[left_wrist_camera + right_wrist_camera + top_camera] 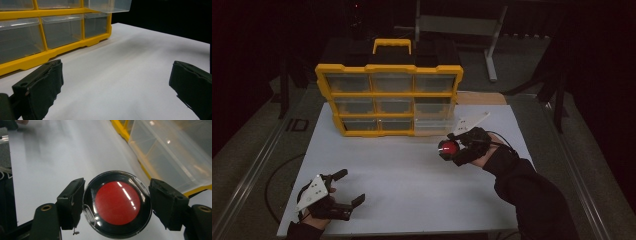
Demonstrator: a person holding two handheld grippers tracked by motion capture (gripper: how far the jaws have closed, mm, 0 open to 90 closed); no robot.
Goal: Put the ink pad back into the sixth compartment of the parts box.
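Observation:
A round black case with a red centre and clear lid is clamped between the two jaws of my right gripper, held just above the white table in front of the organizer's lower right corner; the red disc faces up in the high view. The yellow organizer stands upright at the table's back, with rows of clear drawers. Its bottom right drawer is pulled out toward the case. My left gripper rests near the table's front left, jaws wide apart with nothing between them.
The white table has bare surface between the two grippers. A person's dark sleeve comes in from the lower right. A metal stand is on the floor behind the organizer. Dark floor surrounds the table.

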